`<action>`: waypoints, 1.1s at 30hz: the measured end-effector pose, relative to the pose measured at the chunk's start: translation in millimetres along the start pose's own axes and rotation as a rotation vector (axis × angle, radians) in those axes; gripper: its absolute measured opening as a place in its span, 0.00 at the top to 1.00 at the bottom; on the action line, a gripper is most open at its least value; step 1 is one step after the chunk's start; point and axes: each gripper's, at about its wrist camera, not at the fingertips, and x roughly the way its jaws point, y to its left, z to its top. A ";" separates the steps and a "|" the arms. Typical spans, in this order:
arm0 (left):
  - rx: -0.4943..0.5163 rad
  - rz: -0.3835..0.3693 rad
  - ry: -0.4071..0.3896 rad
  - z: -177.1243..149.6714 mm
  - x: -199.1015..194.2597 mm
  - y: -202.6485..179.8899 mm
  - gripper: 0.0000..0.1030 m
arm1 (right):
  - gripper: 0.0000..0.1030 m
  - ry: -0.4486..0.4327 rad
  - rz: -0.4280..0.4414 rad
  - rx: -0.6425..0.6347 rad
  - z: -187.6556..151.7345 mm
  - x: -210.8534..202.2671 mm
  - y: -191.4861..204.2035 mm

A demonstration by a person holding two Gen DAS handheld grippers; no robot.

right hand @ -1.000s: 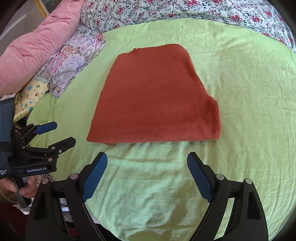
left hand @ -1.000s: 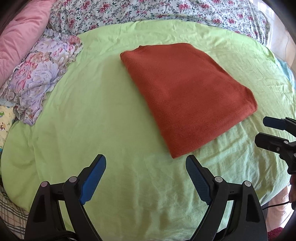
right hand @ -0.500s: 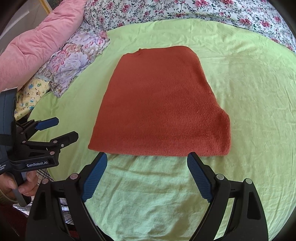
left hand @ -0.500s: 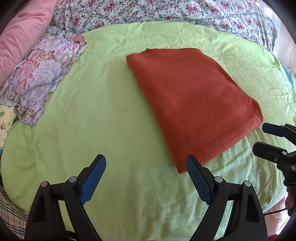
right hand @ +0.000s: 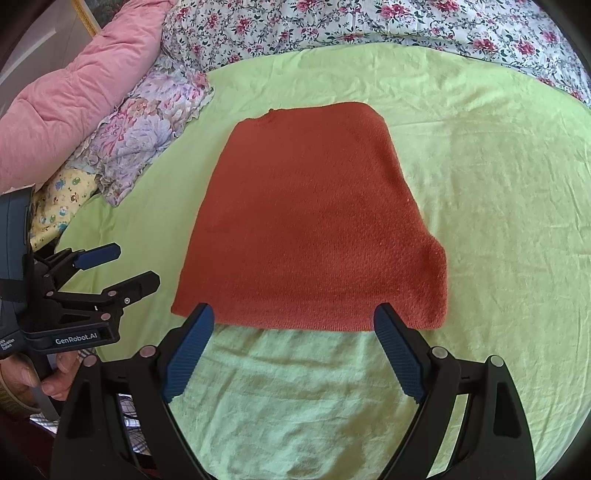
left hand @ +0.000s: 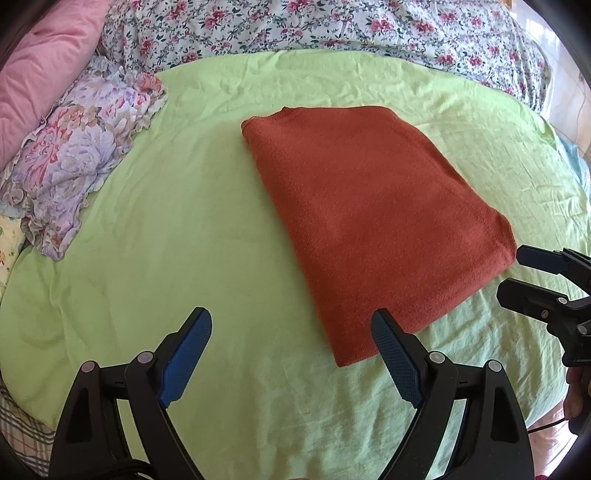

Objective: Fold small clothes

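Note:
A rust-red knit garment (left hand: 369,221) lies folded flat on the green sheet (left hand: 184,221); it also shows in the right wrist view (right hand: 314,221). My left gripper (left hand: 291,325) is open and empty, just short of the garment's near left corner. My right gripper (right hand: 293,321) is open and empty, its fingertips at the garment's near edge. Each gripper shows in the other's view: the right one (left hand: 517,273) beside the garment's right corner, the left one (right hand: 136,266) left of the garment.
A floral pillow (left hand: 77,158) and a pink quilt (left hand: 40,66) lie at the left. A flowered bedspread (left hand: 332,26) runs along the back. The sheet's front edge drops off near me (left hand: 221,443).
Both grippers have moved forward toward the garment's near edge, staying open. The garment has not moved.

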 end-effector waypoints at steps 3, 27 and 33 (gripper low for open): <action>0.001 -0.002 -0.004 3.1 -0.1 -0.8 0.14 | 0.14 -0.004 0.002 -0.001 2.6 -1.2 -1.2; -0.007 -0.013 -0.002 14.2 5.0 1.5 0.13 | 0.14 -0.006 0.013 0.001 12.8 3.4 -0.2; -0.010 -0.016 -0.003 15.7 5.5 1.1 0.13 | 0.14 -0.007 0.011 0.000 14.5 4.4 0.5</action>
